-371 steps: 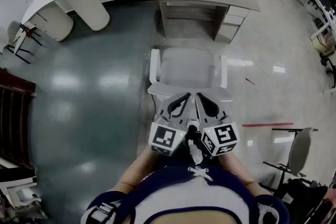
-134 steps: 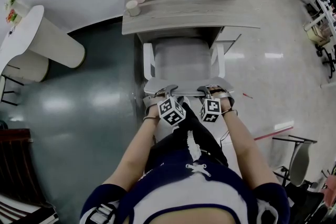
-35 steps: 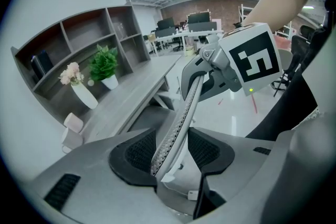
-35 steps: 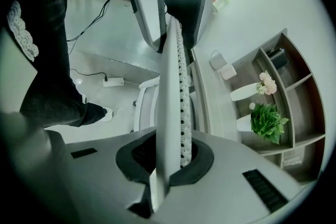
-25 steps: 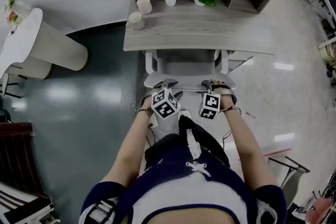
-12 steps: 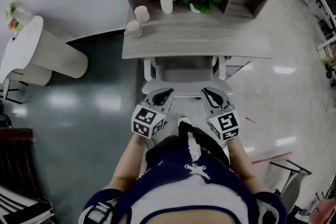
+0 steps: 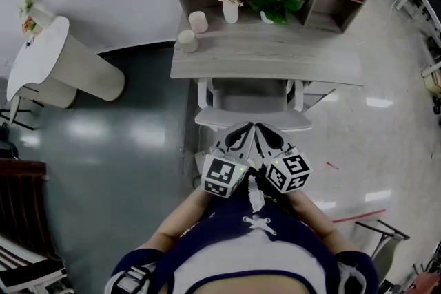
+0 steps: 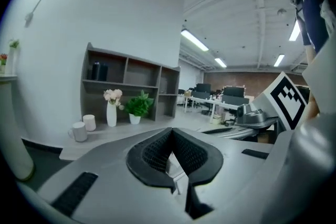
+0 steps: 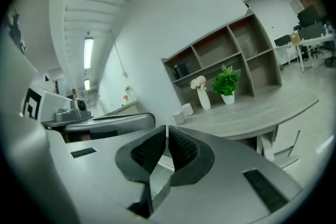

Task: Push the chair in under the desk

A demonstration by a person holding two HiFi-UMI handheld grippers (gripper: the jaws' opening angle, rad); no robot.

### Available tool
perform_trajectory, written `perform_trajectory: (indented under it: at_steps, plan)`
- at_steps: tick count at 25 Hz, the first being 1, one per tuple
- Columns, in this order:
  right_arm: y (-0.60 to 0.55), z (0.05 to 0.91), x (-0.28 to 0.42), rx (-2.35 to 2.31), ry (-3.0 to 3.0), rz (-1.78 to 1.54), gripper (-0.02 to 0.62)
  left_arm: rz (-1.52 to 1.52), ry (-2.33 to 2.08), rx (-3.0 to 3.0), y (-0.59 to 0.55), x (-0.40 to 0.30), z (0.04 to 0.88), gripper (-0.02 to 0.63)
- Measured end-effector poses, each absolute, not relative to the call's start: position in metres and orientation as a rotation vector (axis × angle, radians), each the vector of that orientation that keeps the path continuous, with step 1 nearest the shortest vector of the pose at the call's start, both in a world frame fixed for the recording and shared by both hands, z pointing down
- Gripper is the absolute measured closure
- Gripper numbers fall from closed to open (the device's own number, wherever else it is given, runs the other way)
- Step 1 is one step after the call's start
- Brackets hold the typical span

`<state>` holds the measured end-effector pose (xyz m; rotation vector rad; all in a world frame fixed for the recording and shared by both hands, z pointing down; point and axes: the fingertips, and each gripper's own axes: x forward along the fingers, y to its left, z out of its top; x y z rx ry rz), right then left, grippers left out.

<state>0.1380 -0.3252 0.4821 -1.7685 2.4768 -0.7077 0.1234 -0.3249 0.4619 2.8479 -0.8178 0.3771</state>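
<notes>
The chair (image 7: 251, 119) stands at 12 o'clock from both grippers, just beyond their tips, its seat under the desk (image 7: 275, 55) and its backrest rail running from 9 to 3 o'clock. The left gripper (image 7: 241, 133) is closed and empty; the right gripper (image 7: 263, 133) is closing to a thin slit, nothing between its jaws. Neither touches the chair and both are equally near it. I count one chair, one desk and two grippers.

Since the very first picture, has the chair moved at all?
Yes. The chair has gone forward, toward the desk. At first its seat stood clear of the desk's front edge; now the seat lies mostly under the desk.
</notes>
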Motion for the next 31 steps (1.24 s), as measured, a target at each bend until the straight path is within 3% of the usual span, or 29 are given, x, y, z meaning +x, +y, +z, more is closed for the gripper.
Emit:
perform_trajectory:
  at_steps: [31]
  plan:
    - [-0.305, 0.499, 0.128, -1.949, 2.52, -0.701, 0.586, 0.437, -0.742, 2.82, -0.301, 0.114, 0.478, 0.597]
